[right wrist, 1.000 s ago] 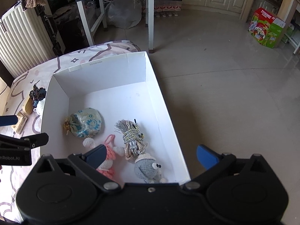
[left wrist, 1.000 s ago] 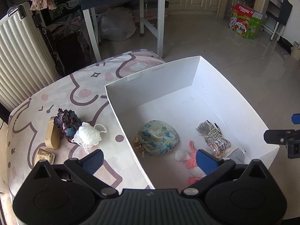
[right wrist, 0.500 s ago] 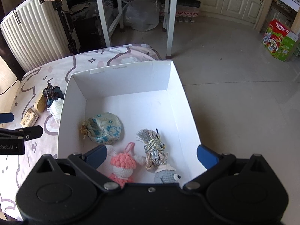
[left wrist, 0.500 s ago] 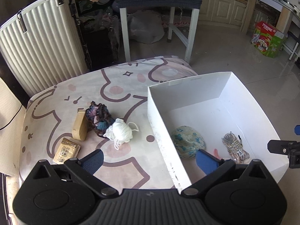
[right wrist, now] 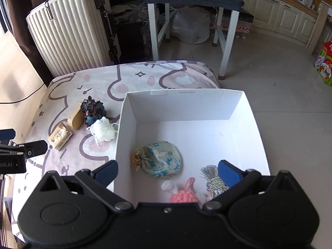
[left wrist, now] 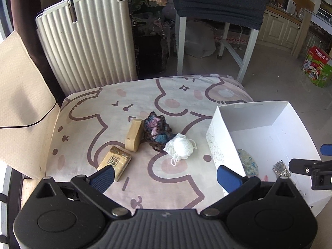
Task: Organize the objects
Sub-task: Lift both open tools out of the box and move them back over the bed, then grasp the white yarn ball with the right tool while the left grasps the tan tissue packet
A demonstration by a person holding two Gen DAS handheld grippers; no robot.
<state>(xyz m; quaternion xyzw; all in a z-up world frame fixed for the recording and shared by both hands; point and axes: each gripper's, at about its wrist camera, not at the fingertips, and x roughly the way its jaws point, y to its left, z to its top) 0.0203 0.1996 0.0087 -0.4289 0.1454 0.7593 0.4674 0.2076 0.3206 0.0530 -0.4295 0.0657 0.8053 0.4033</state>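
Hovering left tongs (left wrist: pixel 165 176), spread empty | white yarn ball (left wrist: pixel 182 146) at 12 o'clock, nearest | right tongs (right wrist: pixel 168 171) spread empty over white box (right wrist: pixel 254 124).

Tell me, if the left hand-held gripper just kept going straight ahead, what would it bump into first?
Probably the white yarn ball. The left hand-held gripper is open and empty, and the ball lies nearly centred ahead of it on the patterned cloth, with the dark crochet piece just behind. Depth is hard to judge.

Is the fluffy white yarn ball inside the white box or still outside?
Outside. The white yarn ball lies on the patterned cloth, just left of the white box, beside the dark crochet piece.
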